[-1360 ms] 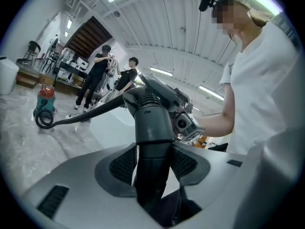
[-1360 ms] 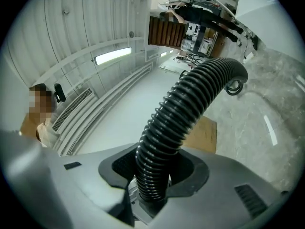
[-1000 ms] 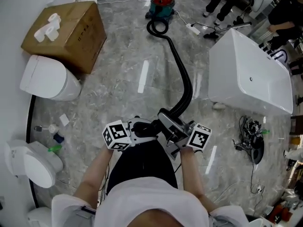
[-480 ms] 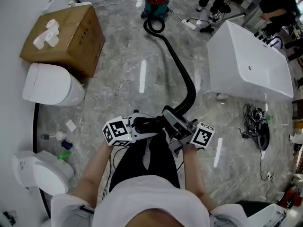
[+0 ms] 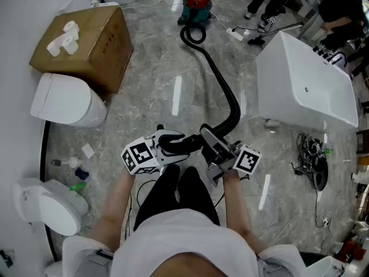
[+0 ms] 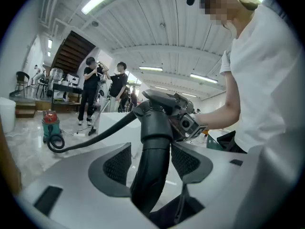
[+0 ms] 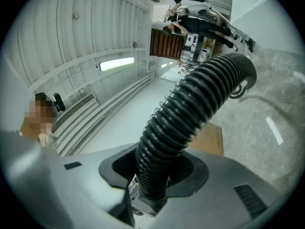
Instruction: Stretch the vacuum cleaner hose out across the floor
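The left tool (image 5: 174,143) has just widened its jaws, now loose around the hose (image 5: 223,89); the right tool (image 5: 210,139) stays clamped on it.

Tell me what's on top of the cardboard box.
A small cluster of what look like white rolls lies on the cardboard box, toward its left end. The top is closed, so anything inside the box is hidden.

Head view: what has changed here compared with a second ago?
The left gripper has just been opening its jaws round the smooth end of the hose, which still lies between them, and moved a little away from the right gripper. That one stayed clamped on the ribbed part. The vacuum cleaner and the hose loop beside it stayed put.
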Demonstrator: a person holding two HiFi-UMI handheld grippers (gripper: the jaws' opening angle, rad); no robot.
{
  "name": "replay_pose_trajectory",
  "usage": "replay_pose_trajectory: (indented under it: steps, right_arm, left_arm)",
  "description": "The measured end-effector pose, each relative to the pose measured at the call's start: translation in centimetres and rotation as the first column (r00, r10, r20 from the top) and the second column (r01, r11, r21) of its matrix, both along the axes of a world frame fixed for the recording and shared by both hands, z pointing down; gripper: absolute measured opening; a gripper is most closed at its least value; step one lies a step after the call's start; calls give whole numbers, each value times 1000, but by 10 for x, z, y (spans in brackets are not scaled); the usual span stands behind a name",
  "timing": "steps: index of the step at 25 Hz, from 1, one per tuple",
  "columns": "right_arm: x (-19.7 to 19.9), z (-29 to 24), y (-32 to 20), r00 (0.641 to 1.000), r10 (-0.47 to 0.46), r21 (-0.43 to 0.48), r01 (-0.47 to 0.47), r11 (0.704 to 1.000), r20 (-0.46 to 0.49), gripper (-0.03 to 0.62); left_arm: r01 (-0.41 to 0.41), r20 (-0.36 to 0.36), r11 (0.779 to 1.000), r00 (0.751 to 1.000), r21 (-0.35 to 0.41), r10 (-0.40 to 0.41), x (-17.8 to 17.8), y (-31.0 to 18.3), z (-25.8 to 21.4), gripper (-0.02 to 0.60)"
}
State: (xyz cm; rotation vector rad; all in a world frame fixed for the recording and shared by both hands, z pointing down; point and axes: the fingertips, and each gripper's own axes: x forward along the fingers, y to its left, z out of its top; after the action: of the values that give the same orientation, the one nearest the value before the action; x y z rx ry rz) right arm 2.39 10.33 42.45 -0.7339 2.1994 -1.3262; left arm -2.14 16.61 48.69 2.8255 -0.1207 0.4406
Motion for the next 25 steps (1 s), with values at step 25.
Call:
replay_pose_trajectory:
  steps: [25]
  right_arm:
    - [28, -40, -31, 989, 75, 77, -85, 993, 129, 169]
  left_arm:
    - [376, -305, 574, 573, -727, -761, -101, -64, -26, 256]
